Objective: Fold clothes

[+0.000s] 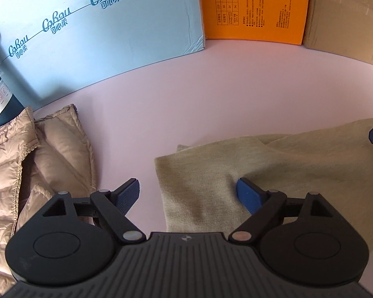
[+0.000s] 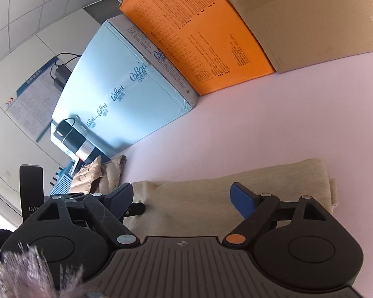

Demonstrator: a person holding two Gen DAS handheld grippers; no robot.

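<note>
beneath both grippers | beige garment (image 1: 273, 173) lying folded | left gripper (image 1: 187, 193) and right gripper (image 2: 181, 197) hovering wide, empty | advising gripping its near edge squarely

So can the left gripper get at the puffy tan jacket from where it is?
Probably yes: the left gripper is open and empty, and the jacket lies just to its left with only bare table between.

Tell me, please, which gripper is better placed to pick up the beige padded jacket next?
Probably the left gripper: it is open, and the padded jacket lies right beside its left finger. From the right gripper, also open, the jacket sits farther off, beyond the folded olive cloth.
</note>
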